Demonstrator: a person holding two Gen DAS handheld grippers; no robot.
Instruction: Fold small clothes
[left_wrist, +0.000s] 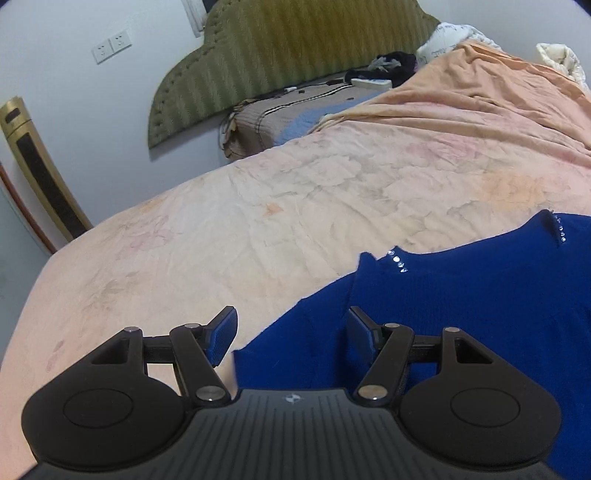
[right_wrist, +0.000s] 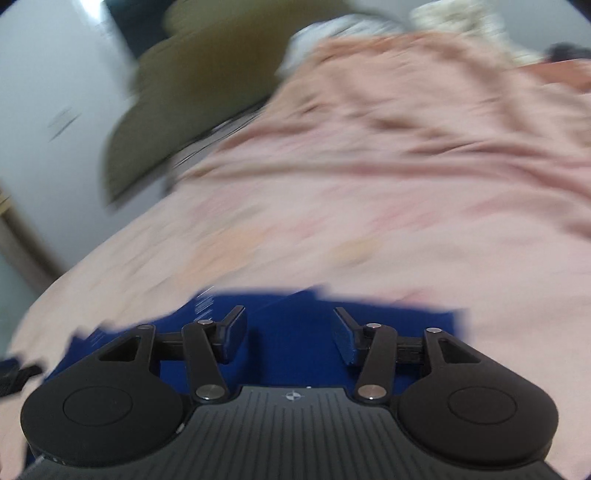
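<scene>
A dark blue knit top (left_wrist: 461, 295) with small rhinestones lies on the pink floral bedsheet (left_wrist: 258, 221), at the lower right of the left wrist view. My left gripper (left_wrist: 291, 332) is open and empty, hovering over the top's left edge. In the blurred right wrist view the same blue top (right_wrist: 295, 332) lies under my right gripper (right_wrist: 290, 334), which is open and empty just above the cloth.
A green padded headboard (left_wrist: 288, 55) stands against the white wall. A peach blanket (left_wrist: 480, 103) is bunched at the far right of the bed, with a remote (left_wrist: 371, 83) and dark items near the pillow end. The bed's edge runs along the left.
</scene>
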